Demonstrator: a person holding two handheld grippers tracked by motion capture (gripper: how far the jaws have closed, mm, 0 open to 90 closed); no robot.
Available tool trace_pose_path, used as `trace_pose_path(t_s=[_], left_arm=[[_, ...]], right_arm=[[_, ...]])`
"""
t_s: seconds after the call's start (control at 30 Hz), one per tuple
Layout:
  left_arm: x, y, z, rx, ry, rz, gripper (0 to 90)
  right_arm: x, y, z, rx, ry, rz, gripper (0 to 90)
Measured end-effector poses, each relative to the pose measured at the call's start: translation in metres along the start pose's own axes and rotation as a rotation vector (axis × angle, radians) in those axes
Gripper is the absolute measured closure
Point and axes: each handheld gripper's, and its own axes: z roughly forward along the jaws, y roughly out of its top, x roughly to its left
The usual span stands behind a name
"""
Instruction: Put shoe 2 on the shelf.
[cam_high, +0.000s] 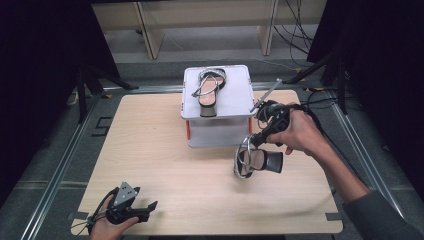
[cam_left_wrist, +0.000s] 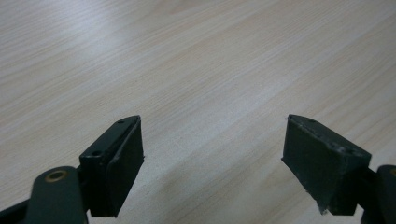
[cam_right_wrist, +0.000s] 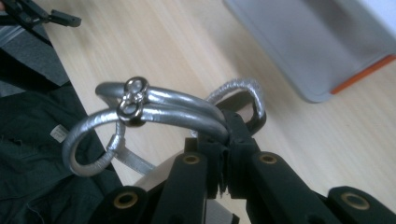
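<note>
We hold the right gripper (cam_high: 252, 141) above the right half of the table (cam_high: 160, 165), just near of the white box (cam_high: 220, 127). Its jaws are clamped together on the silver straps (cam_right_wrist: 163, 105) of a sandal (cam_high: 256, 161), which hangs from them clear of the wood, its dark block heel pointing right and its strap loops to the left. In the right gripper view the two straps run side by side into the closed jaws, joined by a small metal ring buckle (cam_right_wrist: 133, 99), with the box's grey wall and orange edge at the upper right.

A second sandal (cam_high: 209, 90) of the same kind lies on the lid of the white box at the far middle of the table, heel toward us.

Our left gripper (cam_high: 145, 207) rests low at the near left corner of the table, well apart from both sandals. Its jaws stand wide apart over bare wood, with nothing between them.
</note>
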Motion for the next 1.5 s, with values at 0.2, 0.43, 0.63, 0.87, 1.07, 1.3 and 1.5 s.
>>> trace_pose_path(t_s=[0.2,0.43,0.63,0.87,1.07,1.3,1.5], left_arm=[[0.001,0.0,0.0,0.002,-0.003,-0.002,19.9],[0.0,0.0,0.0,-0.009,-0.005,-0.016,19.9],[0.001,0.0,-0.001,-0.02,-0.004,-0.02,19.9],[0.0,0.0,-0.001,-0.023,-0.008,-0.021,19.9],[0.001,0.0,-0.002,-0.012,-0.003,-0.01,19.9],[0.001,0.0,-0.002,-0.023,-0.009,-0.011,19.9],[-0.003,0.001,-0.002,-0.012,-0.017,0.008,19.9]], right_arm=[[0.001,0.008,-0.029,-0.012,-0.029,0.011,87.7],[0.012,0.023,-0.066,-0.06,-0.052,-0.005,87.7],[0.022,0.037,-0.095,-0.068,-0.075,-0.019,87.8],[0.024,0.058,-0.121,-0.074,-0.105,-0.011,87.8],[0.016,0.079,-0.141,-0.109,-0.156,0.015,87.9],[-0.006,0.108,-0.146,-0.142,-0.242,0.076,87.9],[-0.038,0.128,-0.135,-0.18,-0.297,0.154,87.8]])
